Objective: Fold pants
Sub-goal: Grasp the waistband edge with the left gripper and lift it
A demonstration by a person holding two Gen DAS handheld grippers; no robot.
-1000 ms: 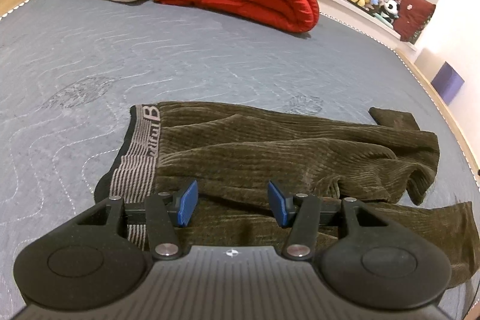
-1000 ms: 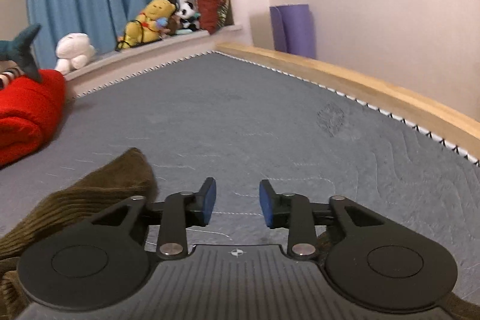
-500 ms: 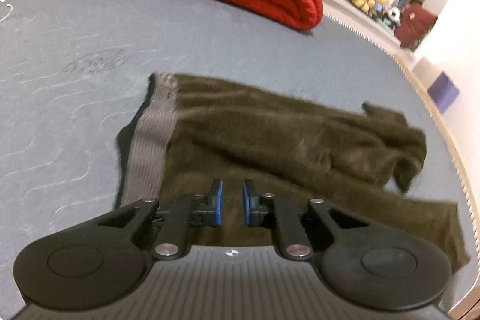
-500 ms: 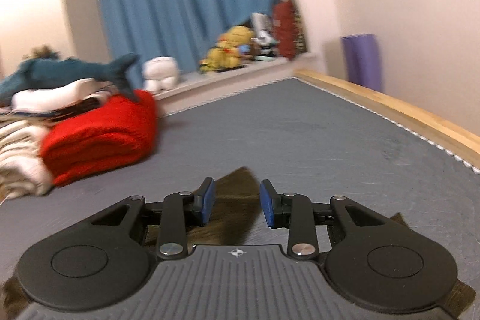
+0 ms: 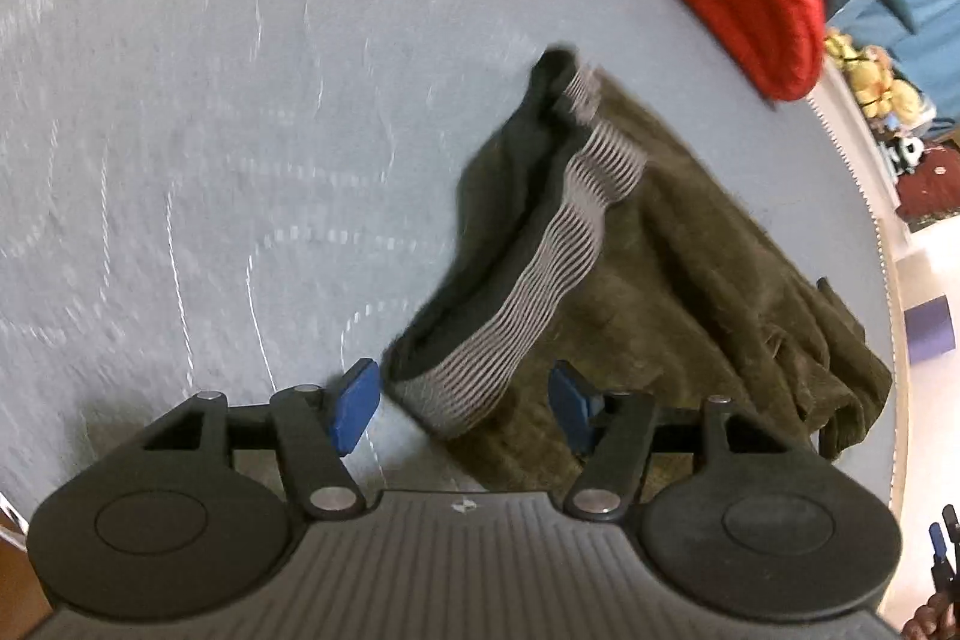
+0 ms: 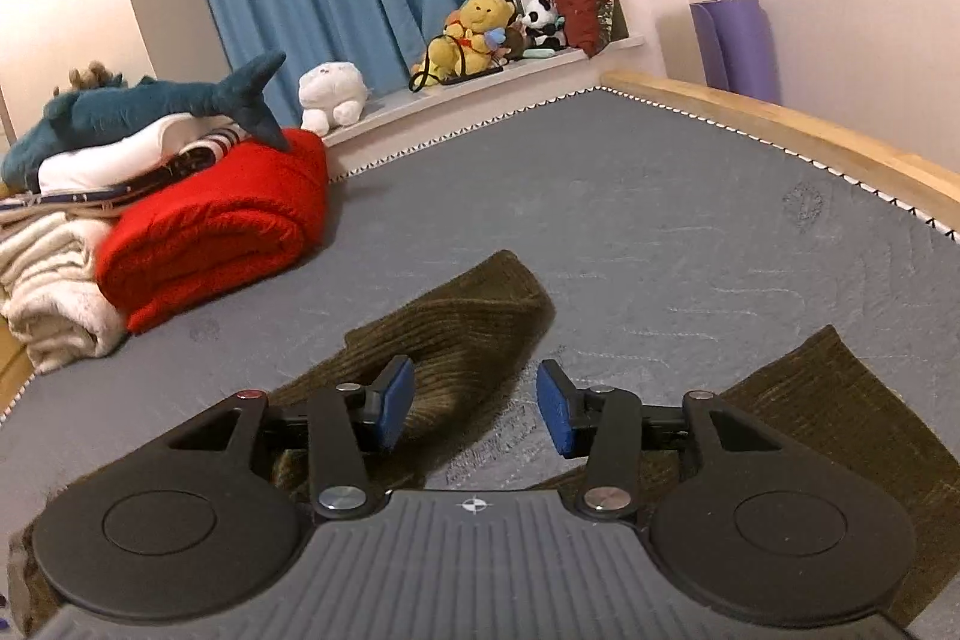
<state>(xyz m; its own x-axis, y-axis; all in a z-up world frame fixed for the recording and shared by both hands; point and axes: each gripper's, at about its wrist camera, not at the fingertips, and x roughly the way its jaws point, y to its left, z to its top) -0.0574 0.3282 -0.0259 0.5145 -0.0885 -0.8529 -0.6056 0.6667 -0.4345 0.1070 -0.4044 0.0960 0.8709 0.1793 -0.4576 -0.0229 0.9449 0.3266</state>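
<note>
Both tongs (image 5: 459,403) (image 6: 474,403) agape over pants (image 5: 690,268)

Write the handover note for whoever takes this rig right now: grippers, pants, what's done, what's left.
Left gripper: jaws have just been opening; the near corner of the striped waistband lies between them, pads not pressing it.
Right gripper: jaws have just been opening, nothing gripped; it hangs over the leg ends.
Pants: brown corduroy, crumpled on the grey mattress, waistband buckled, two leg ends splayed apart.
Done: no neat fold visible.
Left: probably flatten, bring the legs together, then fold. The red blanket lies beyond, apart from the pants.
</note>
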